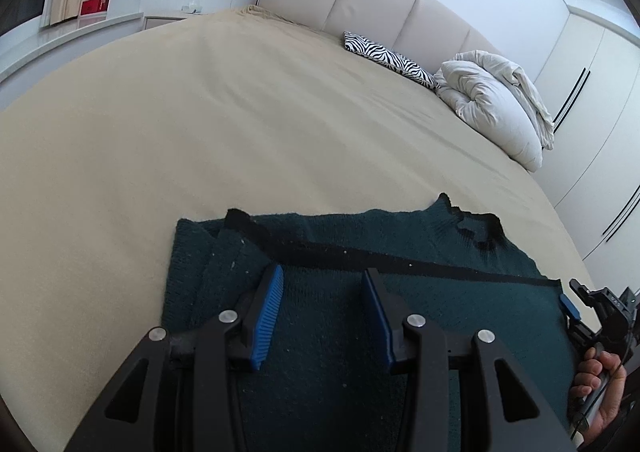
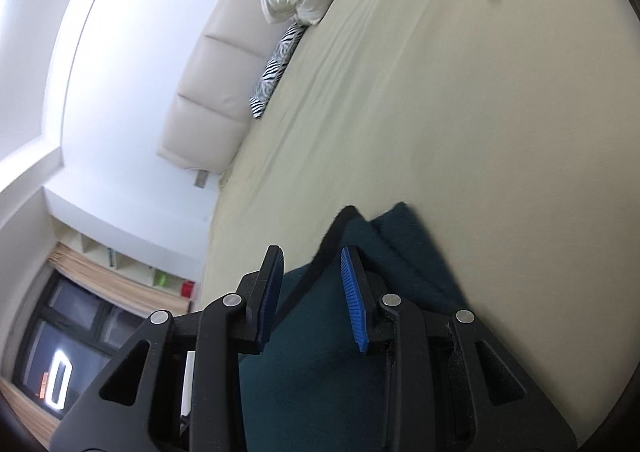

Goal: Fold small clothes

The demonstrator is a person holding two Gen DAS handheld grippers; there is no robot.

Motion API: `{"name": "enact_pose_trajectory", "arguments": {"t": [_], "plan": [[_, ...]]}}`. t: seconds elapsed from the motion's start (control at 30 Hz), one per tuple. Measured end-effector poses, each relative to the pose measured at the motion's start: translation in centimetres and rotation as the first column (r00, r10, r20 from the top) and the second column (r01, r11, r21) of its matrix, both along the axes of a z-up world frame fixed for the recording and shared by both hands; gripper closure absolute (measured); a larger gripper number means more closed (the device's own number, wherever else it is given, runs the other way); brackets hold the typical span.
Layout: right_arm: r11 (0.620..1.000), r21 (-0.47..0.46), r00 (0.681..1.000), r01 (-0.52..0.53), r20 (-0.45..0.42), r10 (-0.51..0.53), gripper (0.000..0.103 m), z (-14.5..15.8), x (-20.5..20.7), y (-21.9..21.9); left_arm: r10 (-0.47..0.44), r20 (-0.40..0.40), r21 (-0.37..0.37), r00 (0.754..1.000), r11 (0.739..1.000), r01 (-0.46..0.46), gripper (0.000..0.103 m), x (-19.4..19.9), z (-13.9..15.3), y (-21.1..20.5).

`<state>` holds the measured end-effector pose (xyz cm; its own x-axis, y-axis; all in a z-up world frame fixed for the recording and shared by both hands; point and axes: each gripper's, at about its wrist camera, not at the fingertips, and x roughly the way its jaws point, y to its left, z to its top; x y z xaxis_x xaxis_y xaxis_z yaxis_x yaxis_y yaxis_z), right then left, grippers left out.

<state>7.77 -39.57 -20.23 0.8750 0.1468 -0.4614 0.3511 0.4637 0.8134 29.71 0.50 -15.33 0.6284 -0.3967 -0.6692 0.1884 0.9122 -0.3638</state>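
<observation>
A: Left gripper [image 1: 322, 284]?
B: Jaws apart, nothing held, hovering over dark green sweater [image 1: 400, 252] spread flat on beige bed [image 1: 200, 112] just ahead.
A: Right gripper [image 2: 310, 264]?
B: Also spread wide, empty; sweater's folded edge between and beyond its fingers.

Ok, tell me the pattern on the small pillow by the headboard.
Black-and-white zebra stripes on the small pillow, clearest in the left wrist view.
</observation>
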Motion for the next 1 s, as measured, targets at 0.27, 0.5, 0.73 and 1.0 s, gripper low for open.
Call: {"name": "enact_pose_trajectory", "arguments": {"t": [0.27,0.5,0.73,1.0], "plan": [[0.938,-0.317,0.988,-0.143,0.009,0.154,0.055,7.8,-2.0,8.3,0.002,0.013,0.038,1.0,0.999,-0.003,0.058,-0.2,-0.1,-0.5],[0.786,-0.598,0.95,-0.157,0.127,0.287,0.0,13.4,-5.5,19.2,0.003,0.019,0.049,1.0,0.999,-0.004,0.058,-0.2,-0.1,-0.5],[0.84,-0.358,0.897,-0.408,0.011,0.441,0.0,11.2,-2.9,23.3,0.004,0.028,0.072,1.0,0.997,-0.006,0.058,-0.2,-0.1,-0.9],[0.826,-0.07,0.826,-0.56,0.032,0.562,0.01,2.8,-1.6,24.4,0.003,0.028,0.064,1.0,0.998,-0.004,0.058,-0.1,-0.1,-0.8]]}}
